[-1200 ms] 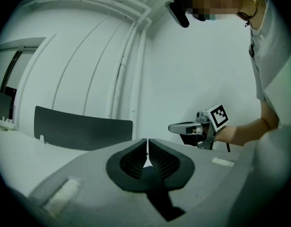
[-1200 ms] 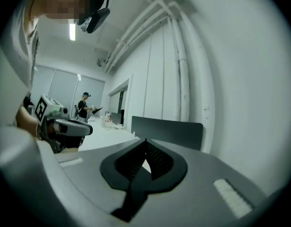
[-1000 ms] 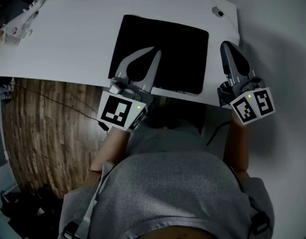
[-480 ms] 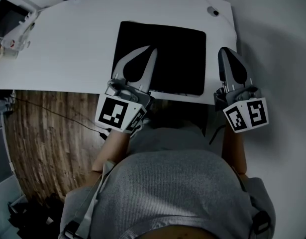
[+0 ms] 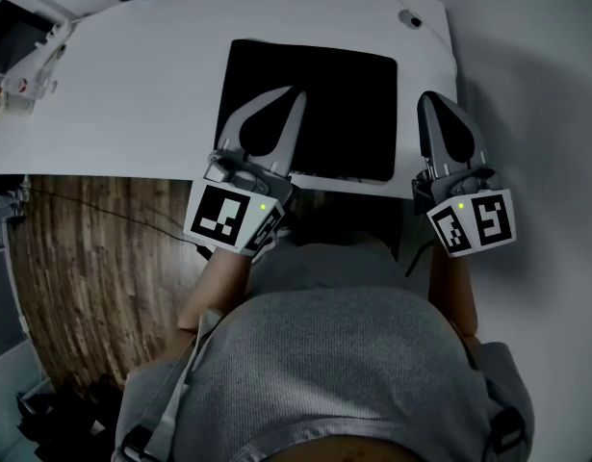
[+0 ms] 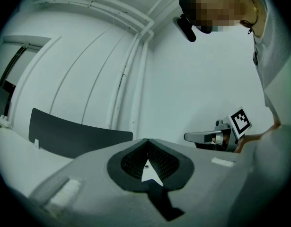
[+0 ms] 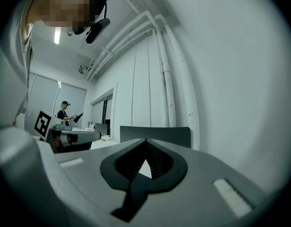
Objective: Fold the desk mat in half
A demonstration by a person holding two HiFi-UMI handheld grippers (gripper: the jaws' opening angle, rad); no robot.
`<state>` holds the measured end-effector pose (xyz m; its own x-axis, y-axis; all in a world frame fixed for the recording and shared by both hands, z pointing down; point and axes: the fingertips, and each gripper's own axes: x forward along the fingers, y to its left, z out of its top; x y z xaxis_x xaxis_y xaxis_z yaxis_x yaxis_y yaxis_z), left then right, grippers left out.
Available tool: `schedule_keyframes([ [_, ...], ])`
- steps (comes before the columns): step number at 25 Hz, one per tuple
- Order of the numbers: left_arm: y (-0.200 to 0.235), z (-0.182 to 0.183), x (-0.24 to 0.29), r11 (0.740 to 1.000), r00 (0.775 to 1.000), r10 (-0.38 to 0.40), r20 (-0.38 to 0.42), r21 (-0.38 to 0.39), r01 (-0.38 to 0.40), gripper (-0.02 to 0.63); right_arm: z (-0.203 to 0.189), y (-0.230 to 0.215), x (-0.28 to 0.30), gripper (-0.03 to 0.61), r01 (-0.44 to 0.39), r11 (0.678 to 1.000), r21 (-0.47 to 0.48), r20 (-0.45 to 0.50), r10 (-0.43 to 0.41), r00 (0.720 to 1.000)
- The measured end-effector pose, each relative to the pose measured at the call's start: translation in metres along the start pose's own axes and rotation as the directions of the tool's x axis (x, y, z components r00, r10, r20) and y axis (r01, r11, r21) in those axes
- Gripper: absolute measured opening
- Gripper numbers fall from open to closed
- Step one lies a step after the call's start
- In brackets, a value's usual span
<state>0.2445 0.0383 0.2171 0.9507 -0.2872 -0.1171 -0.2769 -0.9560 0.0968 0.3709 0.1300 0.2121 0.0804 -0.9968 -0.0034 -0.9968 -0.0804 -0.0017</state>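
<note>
Holding both tools: a person in a grey top, seen from above, stands at the near edge of the white surface.
Left hand-held gripper: its jaws are closed tip to tip with nothing between them. It appears over the near left part of the mat, and contact with the mat cannot be told. Its marker cube is at the near end.
Right hand-held gripper: its jaws are likewise pressed together and empty, just right of the mat's right edge.
Desk mat: black, it lies flat and unfolded on the right half of the surface, with its near edge close to the surface's near edge.
Floor: wood-patterned planks lie to the left of the person.
Far right corner: a small round fitting is set in the surface beyond the mat.
</note>
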Motion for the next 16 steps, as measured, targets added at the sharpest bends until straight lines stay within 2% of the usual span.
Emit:
schedule_keyframes([
  [8,-0.003,-0.003,0.0,1.0,1.0,0.001,-0.017,-0.001,-0.001,0.002,0.0,-0.002,-0.004,0.0,0.001,1.0,-0.006,-0.004,-0.001,1.0],
  [16,-0.011,0.0,0.004,1.0,1.0,-0.003,-0.003,0.005,0.003,0.002,0.003,-0.004,-0.007,0.0,-0.004,1.0,0.004,-0.003,0.004,1.0],
])
